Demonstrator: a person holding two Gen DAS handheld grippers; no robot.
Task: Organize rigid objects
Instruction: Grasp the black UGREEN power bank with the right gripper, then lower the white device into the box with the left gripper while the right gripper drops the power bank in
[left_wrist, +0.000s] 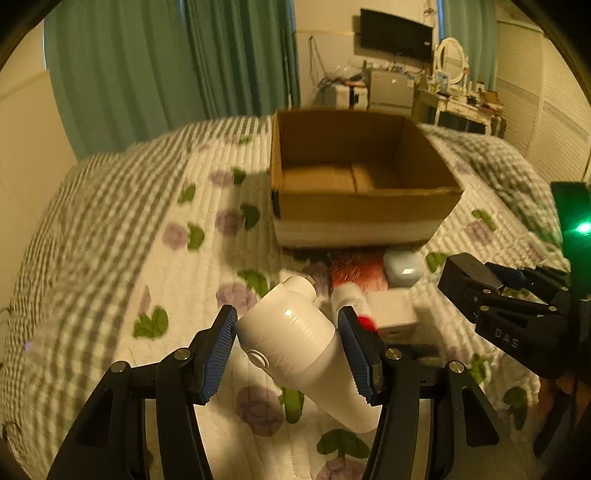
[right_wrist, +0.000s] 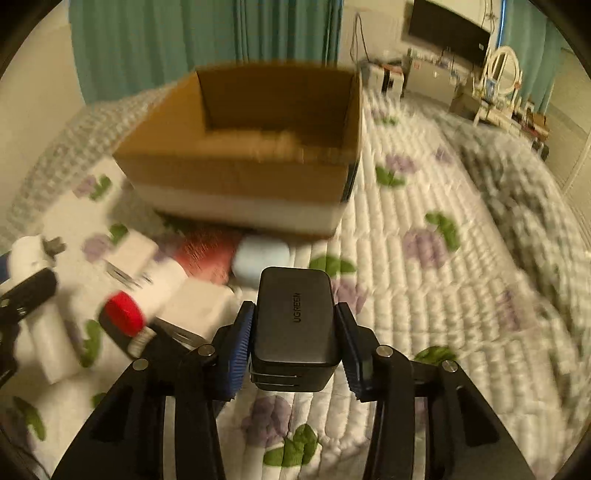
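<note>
**Holding one item in each gripper before the open box**

Looking along the left wrist view, the left gripper (left_wrist: 288, 345) has its blue pads closed against a white handheld device (left_wrist: 295, 332), gripping its wider body while the narrower handle runs down and to the right. The device sits raised above the quilted floral bedspread (left_wrist: 110, 229). Ahead stands the cardboard box (left_wrist: 354, 206), open at the top, its inside showing only bare flaps. Between the device and the box lies a small heap: a pale blue case (left_wrist: 402, 267), a red pouch (left_wrist: 356, 269), a white tube with a red cap (left_wrist: 352, 301) and a white box (left_wrist: 393, 308). At the right edge the right gripper (left_wrist: 480, 291) comes in side-on; from here I cannot tell what it carries. A green light (left_wrist: 583, 227) glows above it. Only this view shows the box floor so plainly.

Turning to the right wrist view, much of it smeared, the right gripper (right_wrist: 293, 332) is clamped on a black charger (right_wrist: 293, 317) marked UGREEN, prongs end toward the camera, held above the bedspread (right_wrist: 443, 295). The cardboard box (right_wrist: 243, 177) sits ahead and slightly left. The blue case (right_wrist: 260, 256), red pouch (right_wrist: 207, 254) and red-capped tube (right_wrist: 140, 306) lie to the left, with a white plug (right_wrist: 131, 256) near them. At the far left the white device (right_wrist: 37, 295) shows with part of the left gripper across it.
</note>
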